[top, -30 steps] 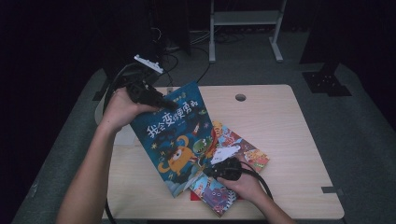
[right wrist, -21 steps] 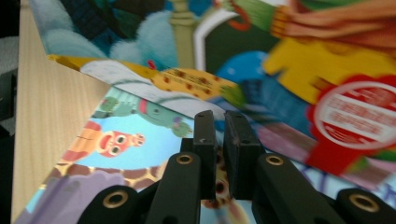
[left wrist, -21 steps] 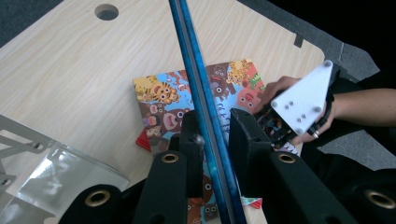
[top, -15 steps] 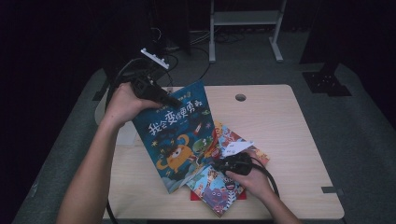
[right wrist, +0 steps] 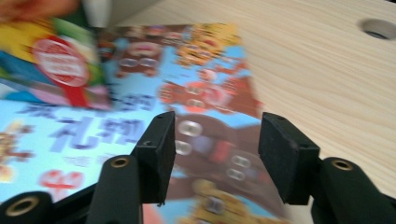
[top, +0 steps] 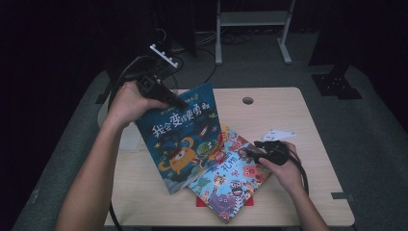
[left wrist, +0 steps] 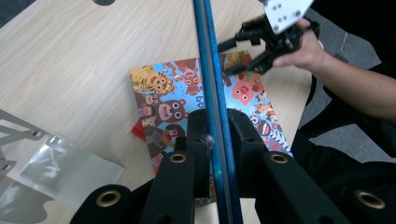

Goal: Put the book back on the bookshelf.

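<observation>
A blue picture book (top: 185, 139) stands tilted over the table, seen edge-on as a blue book edge (left wrist: 210, 79) in the left gripper view. My left gripper (top: 179, 102) is shut on its top edge, the jaws having just been closing on it with the book (left wrist: 215, 154) between the pads. Under it an animal-patterned book (top: 231, 180) lies flat on the table, its animal cover (left wrist: 163, 107) in plain sight. My right gripper (top: 248, 155) hovers over that book's right part (right wrist: 205, 93); its jaws have just been opening and stand open (right wrist: 215, 149) with nothing between them.
The wooden table (top: 288, 110) has a round hole (top: 248, 100) at the back. A red item (top: 199, 202) peeks from under the animal book. A white and clear stand (left wrist: 60, 168) sits at the table's left edge (top: 115, 137). Dark floor surrounds the table.
My right gripper has let go, opened and moved right and back across the animal book. The left gripper keeps its hold on the blue book, which has barely shifted.
</observation>
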